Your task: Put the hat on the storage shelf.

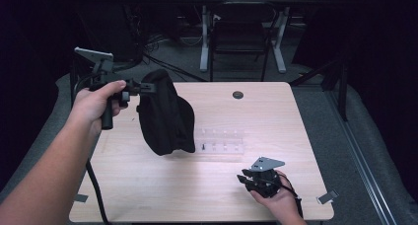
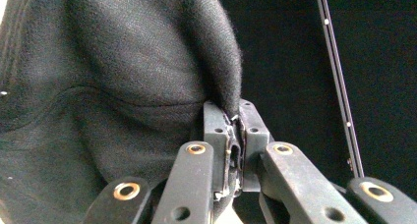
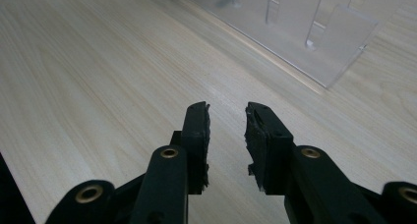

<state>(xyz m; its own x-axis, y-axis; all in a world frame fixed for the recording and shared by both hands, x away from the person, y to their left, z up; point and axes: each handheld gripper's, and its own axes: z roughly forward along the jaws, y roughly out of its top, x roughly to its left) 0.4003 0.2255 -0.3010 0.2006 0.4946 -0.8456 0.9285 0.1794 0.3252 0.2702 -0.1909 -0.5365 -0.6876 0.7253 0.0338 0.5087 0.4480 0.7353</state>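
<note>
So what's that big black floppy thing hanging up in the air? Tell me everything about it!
The black cloth bag looks like soft, fuzzy fabric with stitched seams, seen close up in the left gripper view. It hangs limp above the wooden table, its top edge pinched in the shut left gripper, its rounded bottom drooping just beside the clear plastic rack. It sags in folds and looks rather flat. Whether it touches the table cannot be told. Nothing else holds it.

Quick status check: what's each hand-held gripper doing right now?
Left hand-held gripper: closed on the edge of the black cloth bag, holding it up above the table.
Right hand-held gripper: open, nothing between the jaws, low over the table.
</note>
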